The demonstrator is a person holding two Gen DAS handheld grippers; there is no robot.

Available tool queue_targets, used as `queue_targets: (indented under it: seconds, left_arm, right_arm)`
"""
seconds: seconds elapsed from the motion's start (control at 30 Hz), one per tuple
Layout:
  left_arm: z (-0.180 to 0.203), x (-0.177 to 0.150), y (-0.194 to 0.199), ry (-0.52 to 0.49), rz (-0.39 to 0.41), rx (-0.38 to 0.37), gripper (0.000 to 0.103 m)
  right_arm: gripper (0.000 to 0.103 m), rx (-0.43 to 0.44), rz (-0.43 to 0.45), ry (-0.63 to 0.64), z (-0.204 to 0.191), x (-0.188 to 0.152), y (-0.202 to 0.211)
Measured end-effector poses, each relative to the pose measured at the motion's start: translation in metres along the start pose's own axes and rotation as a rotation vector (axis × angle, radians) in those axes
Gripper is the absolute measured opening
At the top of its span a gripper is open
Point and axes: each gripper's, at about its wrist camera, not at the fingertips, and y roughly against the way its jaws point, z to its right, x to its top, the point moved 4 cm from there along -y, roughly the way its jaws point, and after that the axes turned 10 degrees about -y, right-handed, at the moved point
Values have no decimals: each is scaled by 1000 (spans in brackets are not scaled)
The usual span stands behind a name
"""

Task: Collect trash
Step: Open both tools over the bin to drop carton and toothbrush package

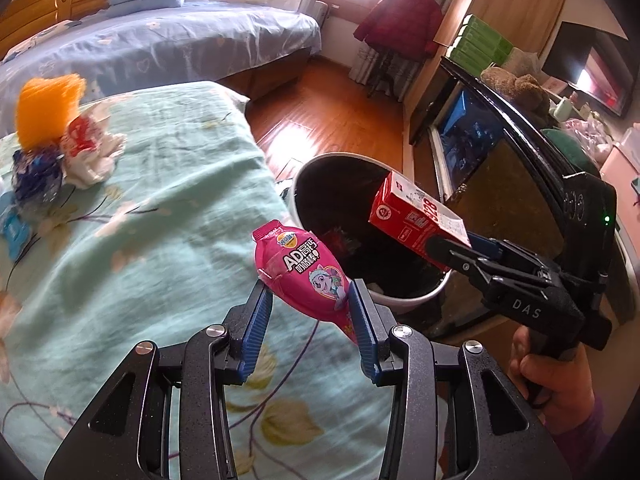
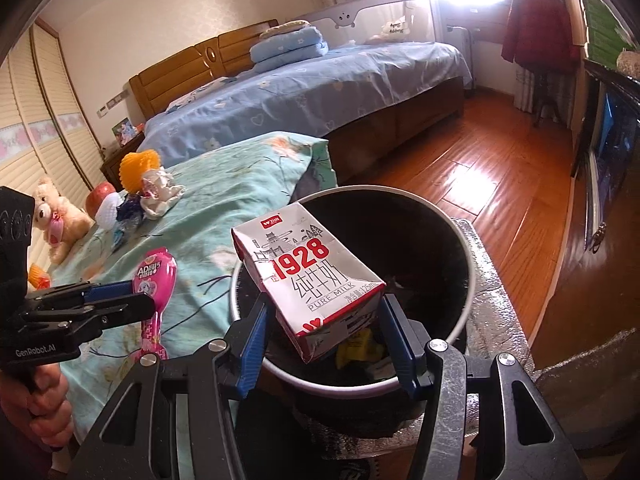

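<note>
Both loads are at the drop step. The left gripper [image 1: 310,314] clamps a pink snack pouch [image 1: 308,268] just short of the trash bin [image 2: 470,276]; the right gripper [image 2: 322,334] grips a milk carton [image 2: 312,284] above its mouth. Next: carry the pouch over the rim, then release. Farther off, crumpled wrappers [image 2: 156,194] wait on the floral quilt [image 1: 160,208].

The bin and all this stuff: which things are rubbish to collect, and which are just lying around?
Rubbish job:
- bin
- milk carton in the right gripper
- pink snack pouch in the left gripper
- crumpled wrappers on the green bedspread

Just lying around:
- teddy bear
- folded blue blanket
- red coat
</note>
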Motion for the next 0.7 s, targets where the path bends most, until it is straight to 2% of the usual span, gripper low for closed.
queue_targets:
  seconds: [0.7]
  left_arm:
    - [19, 27, -34, -41, -33, -12, 39]
  right_arm:
    - [55, -84, 1, -8, 30, 19, -14]
